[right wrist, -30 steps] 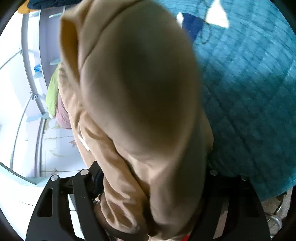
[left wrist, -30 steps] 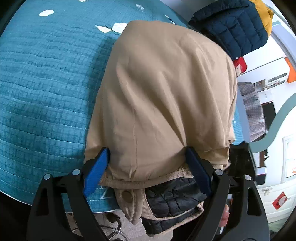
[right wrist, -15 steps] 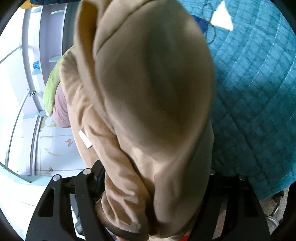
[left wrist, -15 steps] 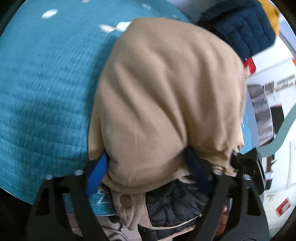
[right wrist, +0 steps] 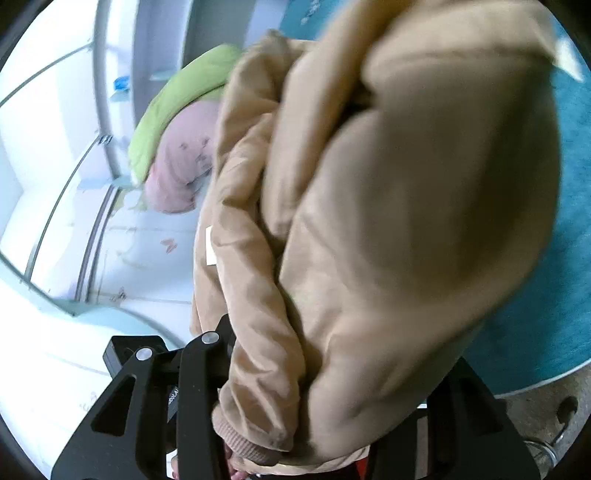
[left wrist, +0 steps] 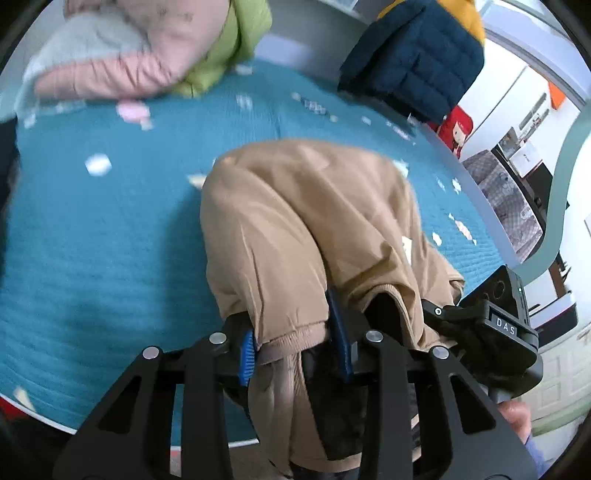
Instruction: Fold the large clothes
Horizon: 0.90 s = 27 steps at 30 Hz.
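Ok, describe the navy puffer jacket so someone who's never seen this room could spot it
Start at the teal quilted bedspread and look to its far right edge. The navy puffer jacket is piled there, beneath something mustard yellow. It is the only dark blue garment; the others are tan, pink and lime green.

Left wrist view: the only clearly legible text is "DAS", in pale capitals on a small strip set into the black housing of the right tool (left wrist: 505, 325), at the right edge beside the tan jacket (left wrist: 303, 221). Right wrist view: white lettering runs vertically on the black body of the left tool (right wrist: 172, 400) at lower left; only a fragment shows, too small and blurred to read. A white tag on the jacket (right wrist: 209, 245) carries no readable print.
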### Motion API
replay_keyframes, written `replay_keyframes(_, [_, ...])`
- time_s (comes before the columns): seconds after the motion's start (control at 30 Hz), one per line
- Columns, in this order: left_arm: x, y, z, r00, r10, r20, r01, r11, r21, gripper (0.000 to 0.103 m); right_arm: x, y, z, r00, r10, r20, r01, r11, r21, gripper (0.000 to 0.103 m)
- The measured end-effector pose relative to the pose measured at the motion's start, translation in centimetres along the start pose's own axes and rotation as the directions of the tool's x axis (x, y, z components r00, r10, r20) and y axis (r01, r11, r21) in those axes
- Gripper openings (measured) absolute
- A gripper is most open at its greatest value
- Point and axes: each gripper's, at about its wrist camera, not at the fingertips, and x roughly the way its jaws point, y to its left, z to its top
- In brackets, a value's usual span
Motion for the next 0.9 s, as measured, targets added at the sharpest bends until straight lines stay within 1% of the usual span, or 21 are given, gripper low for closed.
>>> replay_keyframes(0.1, [-2.8,1.3,1.3,0.998,-0.001,0.058,0.001,1.0,0.002,0.033,1.2,2.2,-0.4,0.999,0.031,-0.029,-0.033,0.999,-0.039,0.038])
replay_keyframes(0.2, [-6.5,4.0,2.5,0.993,0.01,0.117,-0.01,1.0,-0.001,0.033,3.4,5.0,-0.9,0.996,0.059,-0.073,-0.065,0.994,-0.083,0.038])
replay_keyframes(0.33, [-11.4,7.8,4.5,0.98,0.05,0.191,-0.05,0.999,-0.002,0.033,8.6,10.0,-1.5,0.985,0.09,-0.146,-0.112,0.982,-0.152,0.038])
replay_keyframes(0.43, [-15.3,11.8,6.1,0.964,0.1,0.246,-0.096,0.995,-0.027,0.033,13.5,13.7,-2.2,0.973,0.108,-0.206,-0.15,0.968,-0.199,0.038])
replay_keyframes(0.47, [-17.0,13.9,6.8,0.955,0.124,0.271,-0.116,0.992,-0.045,0.033,14.8,14.6,-2.7,0.967,0.117,-0.224,-0.165,0.964,-0.209,0.038])
replay_keyframes(0.53, [-19.4,16.5,7.7,0.94,0.166,0.299,-0.155,0.986,-0.06,0.033,18.3,17.0,-4.1,0.953,0.132,-0.272,-0.198,0.953,-0.231,0.038])
replay_keyframes(0.57, [-20.9,18.3,8.1,0.928,0.196,0.316,-0.183,0.98,-0.072,0.033,20.2,18.0,-4.6,0.946,0.138,-0.292,-0.211,0.949,-0.235,0.038])
replay_keyframes(0.67, [-24.3,23.3,9.0,0.901,0.272,0.339,-0.244,0.962,-0.121,0.033,27.0,21.4,-7.1,0.922,0.139,-0.362,-0.241,0.936,-0.255,0.039])
replay_keyframes(0.7, [-25.5,25.1,9.2,0.889,0.301,0.345,-0.269,0.953,-0.136,0.033,29.1,22.1,-7.5,0.916,0.138,-0.377,-0.247,0.934,-0.258,0.039])
replay_keyframes(0.73, [-26.2,26.3,9.2,0.881,0.32,0.348,-0.287,0.947,-0.144,0.033,31.0,22.8,-8.4,0.909,0.135,-0.395,-0.252,0.932,-0.262,0.039])
replay_keyframes(0.77, [-27.2,28.0,9.3,0.872,0.345,0.347,-0.307,0.938,-0.161,0.033,33.1,23.4,-9.3,0.901,0.129,-0.414,-0.256,0.928,-0.269,0.039])
replay_keyframes(0.8, [-28.0,29.9,9.3,0.864,0.371,0.342,-0.328,0.928,-0.178,0.033,33.1,23.0,-10.7,0.897,0.119,-0.427,-0.255,0.926,-0.277,0.039])
replay_keyframes(0.9, [-28.7,34.4,8.7,0.853,0.422,0.308,-0.371,0.904,-0.211,0.033,37.0,22.4,-13.1,0.889,0.076,-0.452,-0.222,0.934,-0.28,0.039])
